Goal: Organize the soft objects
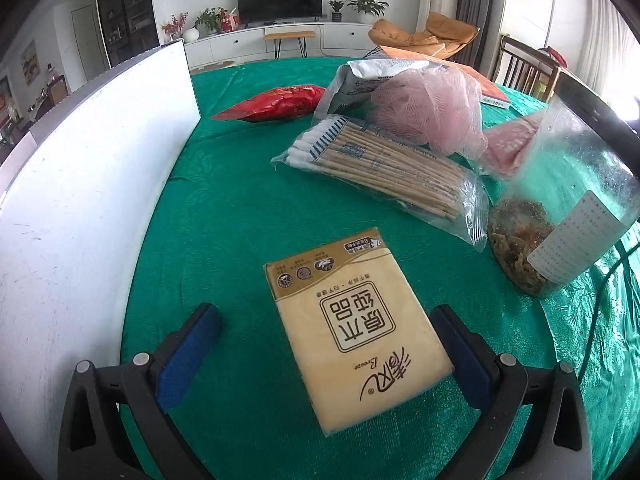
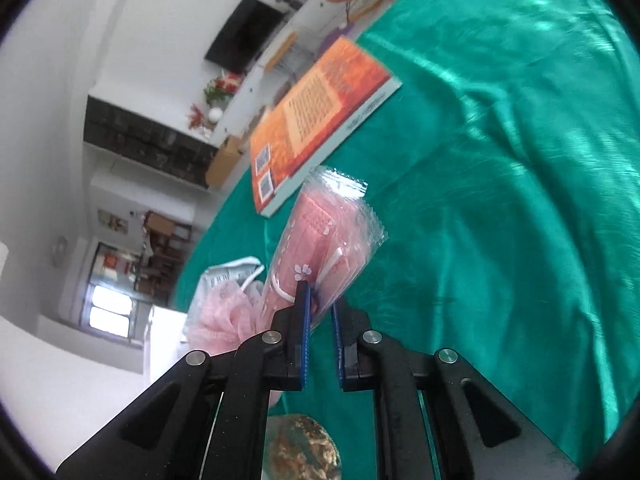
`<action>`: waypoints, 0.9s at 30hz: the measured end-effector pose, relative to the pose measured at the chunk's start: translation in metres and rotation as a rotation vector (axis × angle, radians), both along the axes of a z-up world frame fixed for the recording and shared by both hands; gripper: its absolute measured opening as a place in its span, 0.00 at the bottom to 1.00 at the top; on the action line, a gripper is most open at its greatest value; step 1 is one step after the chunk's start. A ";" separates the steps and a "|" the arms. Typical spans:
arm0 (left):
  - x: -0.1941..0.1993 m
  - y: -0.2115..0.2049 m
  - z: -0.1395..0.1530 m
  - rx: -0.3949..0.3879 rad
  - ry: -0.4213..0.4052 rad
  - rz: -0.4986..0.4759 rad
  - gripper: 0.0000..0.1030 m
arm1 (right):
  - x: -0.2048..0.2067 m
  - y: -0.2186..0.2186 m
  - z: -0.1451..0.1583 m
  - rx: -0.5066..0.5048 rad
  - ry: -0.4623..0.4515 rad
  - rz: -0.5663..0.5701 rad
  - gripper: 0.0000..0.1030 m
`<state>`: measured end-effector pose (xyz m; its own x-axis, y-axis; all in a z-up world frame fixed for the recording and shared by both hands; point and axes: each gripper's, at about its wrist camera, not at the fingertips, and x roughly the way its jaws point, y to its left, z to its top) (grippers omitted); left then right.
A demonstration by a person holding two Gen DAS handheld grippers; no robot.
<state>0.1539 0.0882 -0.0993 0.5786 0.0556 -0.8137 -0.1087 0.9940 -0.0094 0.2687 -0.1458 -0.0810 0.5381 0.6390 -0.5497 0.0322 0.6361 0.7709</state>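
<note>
A: Right gripper [image 2: 320, 300] first. Clamped on the lower end of a pink mask packet [image 2: 324, 240], blue pads pinching the plastic with only a sliver of gap between them.

B: Lifted clear?

A: Looks lifted, though hard to say for certain. Long axis running from the fingers at lower centre of the right wrist view up toward the orange book [image 2: 320, 120] in the upper middle. Tilted hard, whole view rolled, green tablecloth [image 2: 500, 200] filling the right side.

B: And the left gripper [image 1: 324, 344]?

A: Spread wide at the bottom of the left wrist view, holding nothing. Tissue pack [image 1: 352, 332] lying flat on the cloth right between the fingers, touching neither pad. Long axis slanting from upper left down to lower right, so not square to the pads.

B: Nearer hand for the tissues, then?

A: Left, plainly. Needs only a short drop, probably with a small twist to meet the long sides.

B: Anything else soft waiting?

A: Pink bath sponge [image 1: 432, 116] upper right of centre, resting on a white bag [image 1: 360, 80]; cotton swabs [image 1: 384, 168] just below it; red packet [image 1: 272, 104] further left. White box [image 1: 100, 168] standing along the left edge, likely the drop spot, though only a guess.
</note>
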 end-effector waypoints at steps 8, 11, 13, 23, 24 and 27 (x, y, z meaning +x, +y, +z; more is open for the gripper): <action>0.000 0.000 0.000 0.000 0.000 0.000 1.00 | -0.135 -0.065 0.009 -0.102 -0.008 -0.262 0.17; 0.000 0.000 0.000 0.000 0.000 0.000 1.00 | -0.179 -0.046 0.014 -0.168 -0.042 -0.251 0.73; 0.000 0.000 0.000 0.000 0.000 0.000 1.00 | -0.203 -0.034 0.018 -0.236 -0.095 -0.248 0.78; 0.000 0.000 0.000 0.000 0.000 0.000 1.00 | -0.225 0.036 0.005 -0.772 -0.126 -0.050 0.78; 0.000 0.000 0.000 0.000 0.000 0.000 1.00 | -0.224 0.038 0.002 -0.783 -0.116 -0.033 0.77; 0.000 0.000 0.000 0.000 0.000 0.000 1.00 | -0.226 0.041 -0.003 -0.827 -0.105 -0.012 0.77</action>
<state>0.1538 0.0883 -0.0992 0.5786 0.0556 -0.8137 -0.1087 0.9940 -0.0094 0.0431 -0.1046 -0.0839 0.6168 0.0451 -0.7858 -0.0038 0.9985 0.0544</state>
